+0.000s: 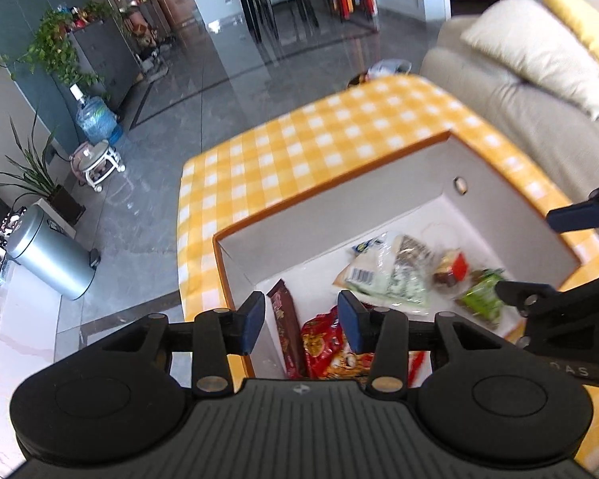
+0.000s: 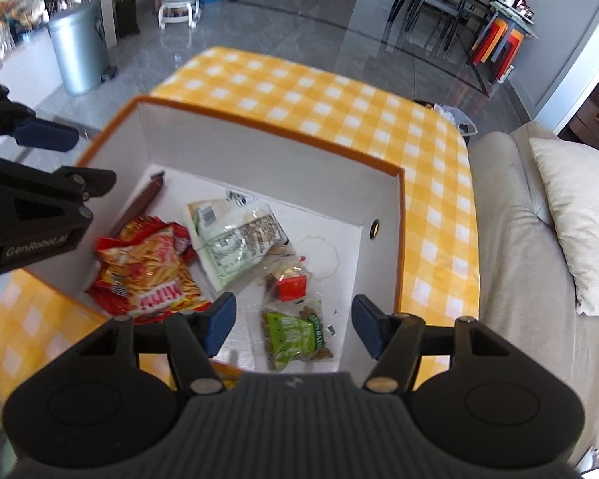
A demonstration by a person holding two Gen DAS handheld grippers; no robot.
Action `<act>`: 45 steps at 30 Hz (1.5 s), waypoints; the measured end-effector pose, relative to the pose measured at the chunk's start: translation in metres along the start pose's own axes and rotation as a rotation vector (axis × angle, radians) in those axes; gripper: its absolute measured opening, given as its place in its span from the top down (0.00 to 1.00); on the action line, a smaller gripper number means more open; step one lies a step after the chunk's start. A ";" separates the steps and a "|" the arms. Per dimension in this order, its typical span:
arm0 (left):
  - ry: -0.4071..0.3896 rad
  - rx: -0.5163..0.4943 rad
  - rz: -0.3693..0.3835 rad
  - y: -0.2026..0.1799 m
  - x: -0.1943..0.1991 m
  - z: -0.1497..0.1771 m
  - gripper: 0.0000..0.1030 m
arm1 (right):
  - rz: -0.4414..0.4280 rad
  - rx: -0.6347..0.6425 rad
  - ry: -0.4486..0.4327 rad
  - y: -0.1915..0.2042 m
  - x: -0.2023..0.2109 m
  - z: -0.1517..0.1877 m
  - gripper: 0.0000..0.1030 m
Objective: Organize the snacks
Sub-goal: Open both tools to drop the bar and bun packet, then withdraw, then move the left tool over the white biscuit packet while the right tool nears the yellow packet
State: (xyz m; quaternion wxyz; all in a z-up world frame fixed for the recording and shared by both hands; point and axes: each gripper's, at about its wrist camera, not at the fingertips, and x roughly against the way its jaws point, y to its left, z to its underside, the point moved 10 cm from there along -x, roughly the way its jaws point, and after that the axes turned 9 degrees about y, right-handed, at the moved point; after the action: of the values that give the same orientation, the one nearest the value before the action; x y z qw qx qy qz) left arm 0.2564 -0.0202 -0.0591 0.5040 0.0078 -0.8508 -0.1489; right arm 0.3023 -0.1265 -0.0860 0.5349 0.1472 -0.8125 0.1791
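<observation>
Both of your grippers hang empty over the open box (image 2: 259,151) of snacks on the checked desk (image 2: 339,95).

Your left gripper (image 1: 301,321) holds its jaws apart with nothing between them, above the red chip bag (image 2: 155,271) and brown bar (image 1: 285,323). Your right gripper (image 2: 289,325) has its jaws spread wide over the green packet (image 2: 295,337). The pale green-and-white bag (image 2: 231,239) and the small red-labelled packet (image 2: 289,281) lie in the middle of the box floor.
</observation>
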 end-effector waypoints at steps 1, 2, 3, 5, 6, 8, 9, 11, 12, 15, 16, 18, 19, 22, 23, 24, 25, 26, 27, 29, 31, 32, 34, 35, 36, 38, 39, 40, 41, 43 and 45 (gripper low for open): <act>-0.014 0.007 0.006 -0.001 0.006 0.002 0.50 | -0.005 -0.011 -0.016 0.000 0.007 0.002 0.40; -0.027 0.018 0.011 -0.001 0.012 0.004 0.50 | -0.011 -0.022 -0.033 -0.001 0.014 0.005 0.40; -0.039 0.031 0.015 -0.001 0.017 0.007 0.50 | -0.018 -0.035 -0.052 0.000 0.021 0.008 0.40; -0.068 0.044 0.014 -0.003 0.029 0.014 0.48 | -0.031 -0.059 -0.085 0.000 0.034 0.016 0.40; -0.080 0.049 0.015 -0.005 0.035 0.019 0.46 | -0.039 -0.072 -0.103 0.000 0.040 0.020 0.40; -0.097 0.071 0.034 -0.009 0.044 0.030 0.46 | -0.050 -0.096 -0.140 0.000 0.051 0.029 0.40; -0.102 0.083 0.048 -0.011 0.048 0.035 0.45 | -0.052 -0.108 -0.161 0.001 0.056 0.034 0.40; -0.104 0.111 0.072 -0.015 0.052 0.046 0.45 | -0.056 -0.132 -0.202 0.002 0.065 0.046 0.40; -0.106 0.123 0.085 -0.017 0.054 0.052 0.45 | -0.059 -0.146 -0.220 0.003 0.068 0.052 0.40; -0.109 0.144 0.133 -0.024 0.056 0.071 0.44 | -0.082 -0.185 -0.265 0.007 0.074 0.074 0.40; -0.109 0.148 0.153 -0.027 0.056 0.077 0.42 | -0.091 -0.203 -0.275 0.007 0.074 0.082 0.40; -0.082 0.159 0.194 -0.034 0.053 0.093 0.40 | -0.106 -0.235 -0.283 0.009 0.072 0.100 0.40; -0.063 0.171 0.219 -0.038 0.051 0.101 0.40 | -0.111 -0.254 -0.286 0.010 0.070 0.110 0.40; -0.015 0.202 0.283 -0.049 0.044 0.123 0.40 | -0.118 -0.294 -0.267 0.014 0.059 0.140 0.40; -0.003 0.202 0.297 -0.053 0.042 0.129 0.40 | -0.112 -0.302 -0.256 0.015 0.054 0.149 0.40; 0.010 0.199 0.307 -0.057 0.039 0.135 0.40 | -0.106 -0.311 -0.241 0.015 0.049 0.158 0.40; 0.026 0.198 0.311 -0.060 0.035 0.141 0.40 | -0.104 -0.320 -0.221 0.015 0.043 0.166 0.40; 0.043 0.200 0.316 -0.063 0.032 0.145 0.40 | -0.103 -0.330 -0.202 0.015 0.038 0.174 0.40; 0.057 0.202 0.324 -0.066 0.029 0.149 0.40 | -0.101 -0.337 -0.185 0.014 0.032 0.182 0.40; 0.090 0.200 0.350 -0.074 0.022 0.156 0.40 | -0.100 -0.346 -0.149 0.013 0.023 0.196 0.40; 0.120 0.184 0.370 -0.082 0.016 0.162 0.36 | -0.108 -0.363 -0.110 0.010 0.013 0.208 0.40; 0.132 0.167 0.374 -0.087 0.013 0.164 0.36 | -0.113 -0.375 -0.095 0.008 0.009 0.213 0.40; 0.145 0.126 0.386 -0.096 0.009 0.165 0.33 | -0.125 -0.387 -0.063 0.004 0.000 0.221 0.40; 0.151 0.099 0.399 -0.101 0.006 0.164 0.31 | -0.124 -0.390 -0.051 0.002 -0.004 0.223 0.40; 0.157 0.067 0.418 -0.107 0.004 0.164 0.28 | -0.119 -0.388 -0.043 -0.001 -0.007 0.224 0.40; 0.177 -0.019 0.437 -0.118 0.000 0.163 0.27 | -0.106 -0.370 -0.023 -0.004 -0.015 0.227 0.40; 0.176 -0.076 0.433 -0.124 -0.001 0.161 0.27 | -0.100 -0.364 -0.017 -0.005 -0.017 0.227 0.40; 0.171 -0.133 0.428 -0.129 -0.002 0.160 0.27 | -0.098 -0.360 -0.013 -0.005 -0.020 0.227 0.40; 0.167 -0.179 0.422 -0.133 -0.004 0.159 0.26 | -0.100 -0.355 -0.007 -0.005 -0.022 0.226 0.40; 0.175 -0.247 0.431 -0.141 -0.009 0.159 0.23 | -0.111 -0.350 -0.003 -0.003 -0.023 0.225 0.40; 0.214 -0.298 0.445 -0.148 -0.018 0.161 0.23 | -0.114 -0.342 -0.005 -0.002 -0.025 0.223 0.40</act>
State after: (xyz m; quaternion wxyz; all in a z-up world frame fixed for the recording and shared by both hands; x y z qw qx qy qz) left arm 0.1064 -0.1194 -0.1859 0.6067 -0.2378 -0.7422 -0.1565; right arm 0.1309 -0.2266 -0.1899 0.5594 0.1003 -0.8228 0.0071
